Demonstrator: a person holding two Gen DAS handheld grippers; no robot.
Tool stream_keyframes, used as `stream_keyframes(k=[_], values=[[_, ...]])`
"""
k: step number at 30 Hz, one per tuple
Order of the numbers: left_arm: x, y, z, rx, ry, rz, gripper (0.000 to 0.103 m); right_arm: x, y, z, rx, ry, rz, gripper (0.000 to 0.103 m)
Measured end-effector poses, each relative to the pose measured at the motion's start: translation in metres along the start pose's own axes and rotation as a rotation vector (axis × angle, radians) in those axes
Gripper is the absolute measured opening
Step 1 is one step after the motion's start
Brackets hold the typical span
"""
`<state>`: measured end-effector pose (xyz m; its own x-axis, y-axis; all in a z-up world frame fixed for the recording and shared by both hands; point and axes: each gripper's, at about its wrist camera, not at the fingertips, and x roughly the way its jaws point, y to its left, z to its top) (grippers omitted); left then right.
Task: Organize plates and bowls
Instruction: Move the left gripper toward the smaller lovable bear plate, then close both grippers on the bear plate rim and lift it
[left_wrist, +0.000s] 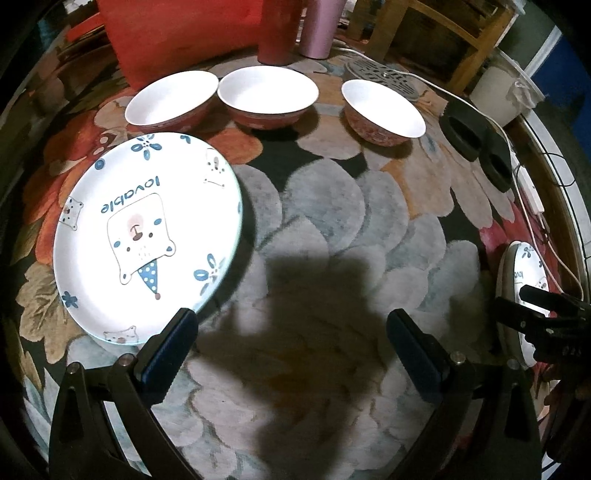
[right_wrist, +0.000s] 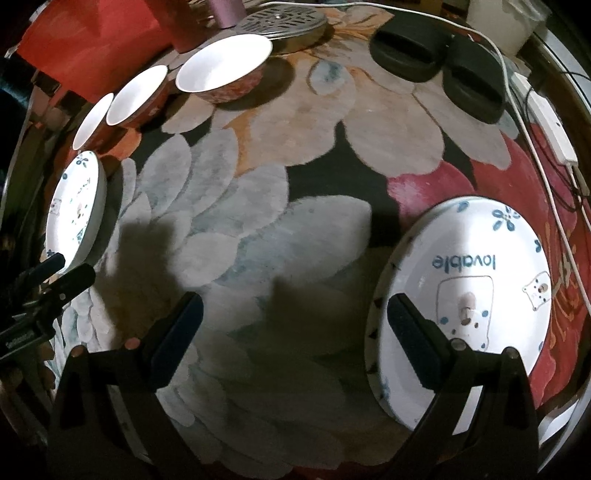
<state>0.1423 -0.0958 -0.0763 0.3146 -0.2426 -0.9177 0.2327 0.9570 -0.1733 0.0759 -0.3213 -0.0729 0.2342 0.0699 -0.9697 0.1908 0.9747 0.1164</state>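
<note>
Two white "lovable" bear plates lie on a floral rug. One plate (left_wrist: 147, 236) is front left in the left wrist view, the other (right_wrist: 465, 295) front right in the right wrist view. Three red bowls with white insides stand in a row behind: left (left_wrist: 171, 98), middle (left_wrist: 267, 92), right (left_wrist: 382, 107). My left gripper (left_wrist: 291, 332) is open and empty, its left finger at the first plate's near rim. My right gripper (right_wrist: 295, 317) is open and empty, its right finger over the second plate's left rim.
Two black slippers (right_wrist: 436, 59) lie at the back right beside a white cable and power strip (right_wrist: 550, 125). A round metal grate (right_wrist: 280, 18), a pink cylinder (left_wrist: 319, 26), a red box (left_wrist: 177, 29) and a wooden stool (left_wrist: 443, 37) stand behind the bowls.
</note>
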Motion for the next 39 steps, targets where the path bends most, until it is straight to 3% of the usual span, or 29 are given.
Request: stream_keyframes(k=[14, 26, 35, 39], values=[[-0.006, 0.035, 0.006, -0.055, -0.025, 0.015, 0.102, 0.006, 0.043, 0.019, -0.065, -0.013, 0.035, 0.101], [-0.018, 0.134, 0.024, -0.235, -0.1, 0.104, 0.102, 0.02, 0.134, 0.071, -0.226, -0.056, 0.126, 0.101], [-0.017, 0.191, 0.023, -0.336, -0.113, 0.126, 0.101, 0.047, 0.182, 0.091, -0.24, -0.045, 0.187, 0.098], [-0.006, 0.21, 0.022, -0.379, -0.072, 0.103, 0.084, 0.063, 0.198, 0.096, -0.271, -0.028, 0.178, 0.075]])
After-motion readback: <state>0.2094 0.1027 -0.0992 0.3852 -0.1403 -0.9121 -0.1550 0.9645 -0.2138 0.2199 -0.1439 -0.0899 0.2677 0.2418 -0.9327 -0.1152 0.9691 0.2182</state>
